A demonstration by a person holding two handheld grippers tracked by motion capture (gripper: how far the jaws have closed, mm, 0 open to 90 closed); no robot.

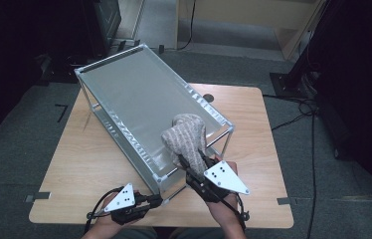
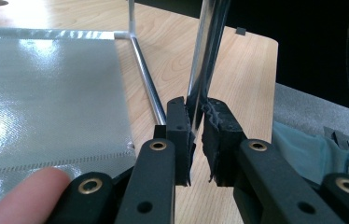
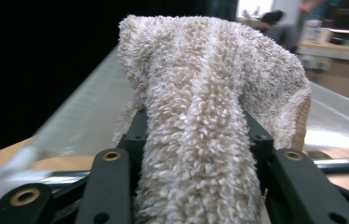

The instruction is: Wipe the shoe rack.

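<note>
left gripper (image 1: pixel 155 200): jaws clamped, low; right gripper (image 1: pixel 194 167): jaws gripping, raised

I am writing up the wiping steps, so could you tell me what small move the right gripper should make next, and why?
Probably push the towel forward along the rack's top shelf. The right gripper holds the bunched towel at the near end of the shelf, most of the surface lies ahead, and the left gripper is clamped on a rack post, steadying it.

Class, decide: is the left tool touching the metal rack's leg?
Touching. The left gripper view shows the left tool clamped on the rack's upright leg, both pads pressing it.
</note>
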